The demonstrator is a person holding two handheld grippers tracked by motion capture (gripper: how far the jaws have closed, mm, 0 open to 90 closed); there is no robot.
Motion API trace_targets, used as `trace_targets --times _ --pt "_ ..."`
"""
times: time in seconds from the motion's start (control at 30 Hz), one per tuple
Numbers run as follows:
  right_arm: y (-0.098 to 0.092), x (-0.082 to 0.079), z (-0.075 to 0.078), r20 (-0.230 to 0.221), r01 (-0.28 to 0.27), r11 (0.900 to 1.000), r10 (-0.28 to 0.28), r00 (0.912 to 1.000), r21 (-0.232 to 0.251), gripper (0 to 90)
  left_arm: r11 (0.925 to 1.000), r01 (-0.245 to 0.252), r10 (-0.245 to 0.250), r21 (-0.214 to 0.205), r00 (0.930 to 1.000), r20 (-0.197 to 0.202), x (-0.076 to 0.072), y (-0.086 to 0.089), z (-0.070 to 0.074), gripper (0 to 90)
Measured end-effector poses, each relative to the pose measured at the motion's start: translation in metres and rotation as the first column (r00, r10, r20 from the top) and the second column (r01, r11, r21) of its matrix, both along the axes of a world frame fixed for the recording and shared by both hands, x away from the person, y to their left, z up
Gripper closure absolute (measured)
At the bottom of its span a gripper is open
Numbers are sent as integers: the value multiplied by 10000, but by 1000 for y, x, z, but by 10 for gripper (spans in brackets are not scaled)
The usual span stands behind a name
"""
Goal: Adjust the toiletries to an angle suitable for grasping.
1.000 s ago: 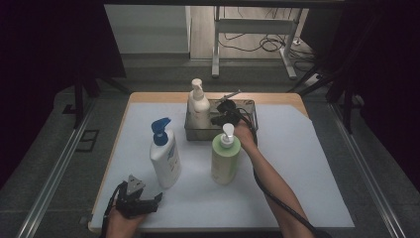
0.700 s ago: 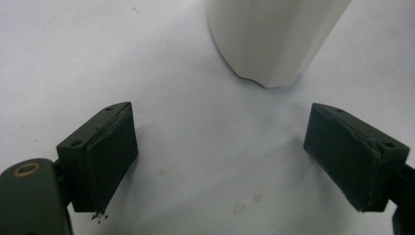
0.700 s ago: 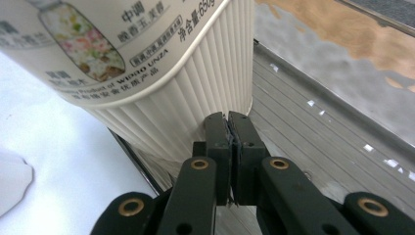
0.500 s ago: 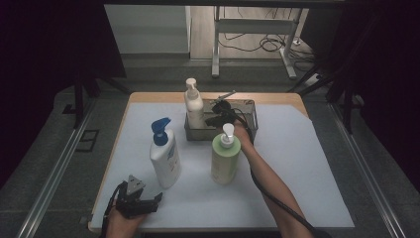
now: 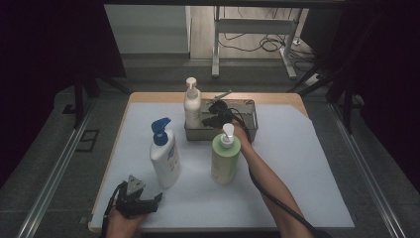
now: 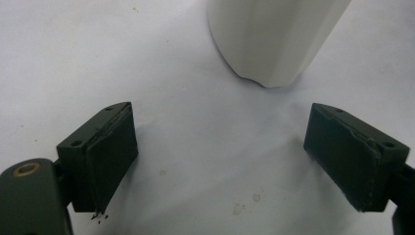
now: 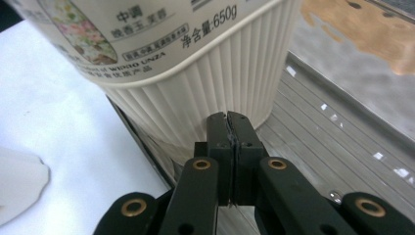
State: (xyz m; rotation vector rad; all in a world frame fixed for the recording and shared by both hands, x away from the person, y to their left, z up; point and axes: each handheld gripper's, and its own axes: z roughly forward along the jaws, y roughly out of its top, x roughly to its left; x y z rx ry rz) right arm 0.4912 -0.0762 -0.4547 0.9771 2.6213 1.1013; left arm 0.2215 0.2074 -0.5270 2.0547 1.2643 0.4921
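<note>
The cream pump bottle (image 5: 192, 104) stands upright in the left end of the metal tray (image 5: 250, 111) at the far side of the table, at about twelve o'clock from the person. In the right gripper view its ribbed base (image 7: 205, 98) rises just beyond the jaws, its bottom edge at the tray's wall. The right gripper (image 5: 214, 115) sits low inside the tray at roughly three o'clock of the bottle, its jaws clenched flat against each other with nothing between them — their tips at the ribs, and whether they touch I cannot tell.

With the jaws shut like this, the step looks like a nudge to seat the bottle in its corner. Done well, I'd say it means a low, slow push near the base, since pressing higher could tip so tall a bottle over the rim.

Nearer, the green pump bottle (image 5: 225, 157) and the blue-capped lotion bottle (image 5: 165, 154) stand on the white mat (image 5: 307, 163). At seven o'clock the left gripper (image 5: 136, 199) rests with jaws wide apart — empty, the lotion bottle's base (image 6: 274, 39) just ahead.
</note>
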Motion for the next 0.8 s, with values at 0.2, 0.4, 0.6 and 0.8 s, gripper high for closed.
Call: trace_targets --times 0.2,0.4,0.6,0.8 --pt "1 0 0 59 53 10000 -53 10000 -12 896 10000 4 -4 -2 10000 -7 0 0 0 121" --pt "1 0 0 62 82 9999 -81 9999 -100 865 10000 4 -4 1 10000 -4 0 0 0 121" --pt "0 -3 4 201 118 9997 -114 9997 -196 822 10000 3 -3 1 10000 8 0 0 0 121" --pt "-7 -9 12 339 84 9999 -81 9994 -98 763 10000 -2 2 7 10000 13 0 0 0 121"
